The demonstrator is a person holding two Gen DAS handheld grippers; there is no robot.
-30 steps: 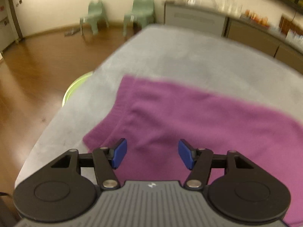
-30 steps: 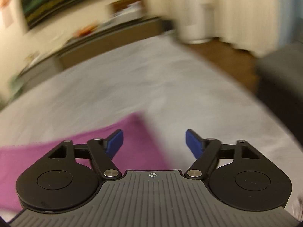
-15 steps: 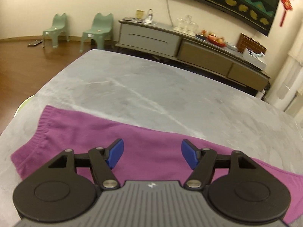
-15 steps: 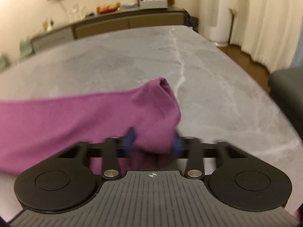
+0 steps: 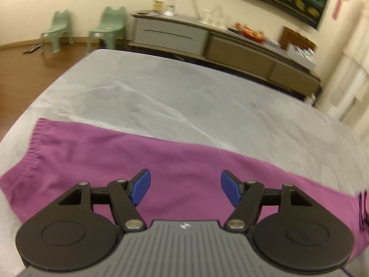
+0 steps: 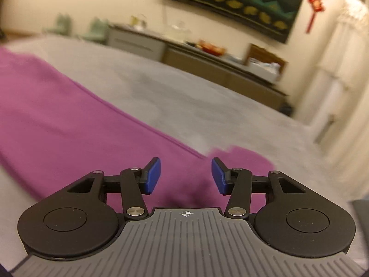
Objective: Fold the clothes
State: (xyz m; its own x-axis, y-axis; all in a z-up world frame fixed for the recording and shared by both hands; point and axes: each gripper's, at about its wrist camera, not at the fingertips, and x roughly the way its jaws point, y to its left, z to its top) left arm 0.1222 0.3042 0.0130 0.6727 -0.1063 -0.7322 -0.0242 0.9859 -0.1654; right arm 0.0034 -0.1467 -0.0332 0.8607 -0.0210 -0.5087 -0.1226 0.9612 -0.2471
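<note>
Left wrist view: purple garment (image 5: 184, 161) lies stretched flat across the grey bench (image 5: 161, 97), elastic waistband at nine o'clock; left gripper (image 5: 185, 190) hovers spread wide, empty. Soft, light knit, best pinched at an edge. Right wrist view: right gripper (image 6: 186, 175) also spread over the far end, seemingly rumpled at one o'clock.

Magenta-purple garment (image 5: 175, 164) on a grey worktop (image 5: 184, 106) veined with white. Both sets of tongs are black with blue pads (image 5: 140, 188). Mint-green chairs (image 5: 108, 26) at eleven o'clock; a dark wall hanging (image 6: 233, 2) with teal zigzags and gold motifs.
</note>
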